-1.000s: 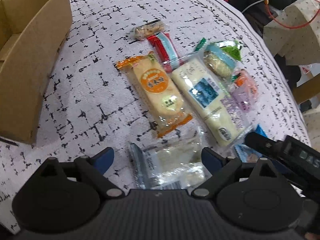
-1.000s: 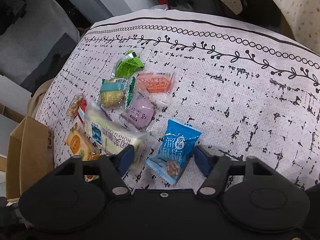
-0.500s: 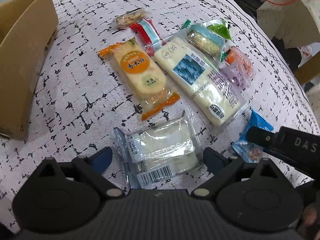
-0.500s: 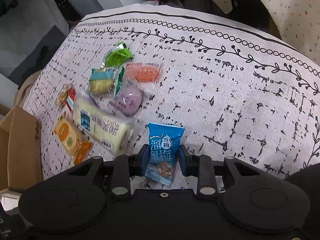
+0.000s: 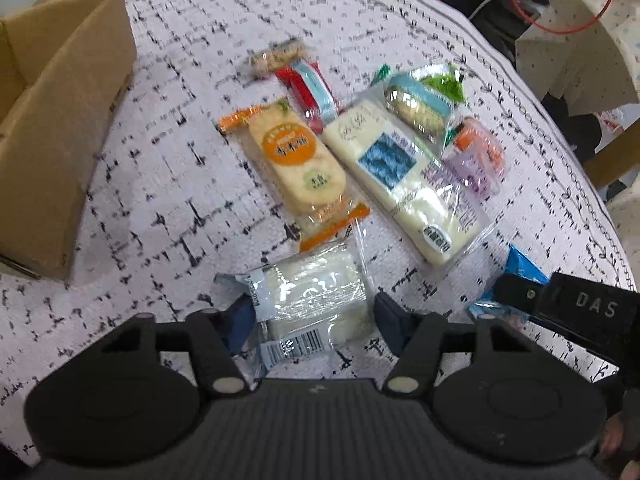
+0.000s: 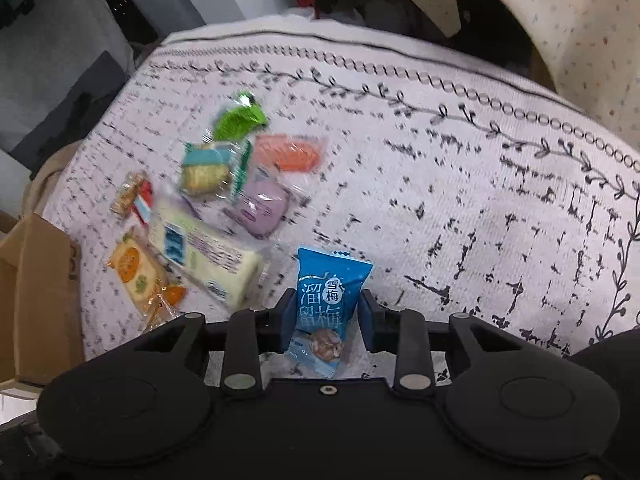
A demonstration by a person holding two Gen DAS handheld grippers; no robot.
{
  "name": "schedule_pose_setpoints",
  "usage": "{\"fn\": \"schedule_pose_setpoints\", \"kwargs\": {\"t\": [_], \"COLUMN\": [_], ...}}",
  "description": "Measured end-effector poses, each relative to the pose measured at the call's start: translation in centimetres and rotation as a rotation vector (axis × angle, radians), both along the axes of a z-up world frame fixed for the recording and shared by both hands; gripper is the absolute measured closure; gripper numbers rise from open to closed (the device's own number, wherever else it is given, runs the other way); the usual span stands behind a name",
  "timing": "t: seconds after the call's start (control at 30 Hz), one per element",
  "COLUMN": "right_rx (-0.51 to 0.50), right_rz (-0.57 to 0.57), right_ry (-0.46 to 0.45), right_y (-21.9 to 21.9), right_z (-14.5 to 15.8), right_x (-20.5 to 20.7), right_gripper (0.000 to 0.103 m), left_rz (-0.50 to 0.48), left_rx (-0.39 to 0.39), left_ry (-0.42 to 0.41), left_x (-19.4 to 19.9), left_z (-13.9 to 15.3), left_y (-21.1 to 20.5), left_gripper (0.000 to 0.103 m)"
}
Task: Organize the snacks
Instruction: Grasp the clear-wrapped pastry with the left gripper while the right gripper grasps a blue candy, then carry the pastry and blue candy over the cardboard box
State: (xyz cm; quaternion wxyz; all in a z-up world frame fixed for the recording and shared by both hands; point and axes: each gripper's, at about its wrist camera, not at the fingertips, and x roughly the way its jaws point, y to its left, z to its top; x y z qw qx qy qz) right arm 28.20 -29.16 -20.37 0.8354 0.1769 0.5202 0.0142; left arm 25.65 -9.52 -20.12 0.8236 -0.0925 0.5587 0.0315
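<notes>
My left gripper (image 5: 312,314) is shut on a clear-wrapped white cake packet (image 5: 312,304) at the near edge of the snack pile. My right gripper (image 6: 326,314) is shut on a blue plum-candy packet (image 6: 326,292) and holds it just off the cloth; it also shows in the left wrist view (image 5: 520,270). On the cloth lie an orange cracker pack (image 5: 296,160), a long white cake pack (image 5: 404,176), a red and blue bar (image 5: 308,88), a purple snack (image 6: 262,206), an orange snack (image 6: 290,154) and a green snack (image 6: 240,118).
An open cardboard box (image 5: 60,120) stands at the left of the table, also low left in the right wrist view (image 6: 32,300). A patterned white tablecloth (image 6: 480,200) covers the round table. A covered chair (image 5: 580,40) and red cable lie beyond the far right edge.
Both grippers have closed: the left on the clear white cake packet, the right on the blue packet. Both views have shifted slightly, and the right one has lifted its packet.
</notes>
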Motion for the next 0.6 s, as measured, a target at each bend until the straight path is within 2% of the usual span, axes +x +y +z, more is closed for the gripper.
{"fn": "schedule_pose_setpoints", "kwargs": {"t": [0.2, 0.37, 0.6], "right_rx": [0.017, 0.024, 0.004], "right_rz": [0.021, 0.052, 0.104], "right_ry": [-0.06, -0.126, -0.197], "right_y": [0.6, 1.5, 3.5], "right_z": [2.7, 5.2, 8.0], "right_x": [-0.9, -1.3, -2.0], "right_gripper": [0.071, 0.071, 0.071], "left_rz": [0.011, 0.0, 0.018], "left_rx": [-0.023, -0.024, -0.031], "left_ry": [-0.072, -0.164, -0.244], "left_x": [-0.5, -0.9, -1.5], "left_z": [2.4, 5.0, 7.6], "left_y": [0.7, 0.8, 1.8], "left_gripper": [0.048, 0.048, 0.048]}}
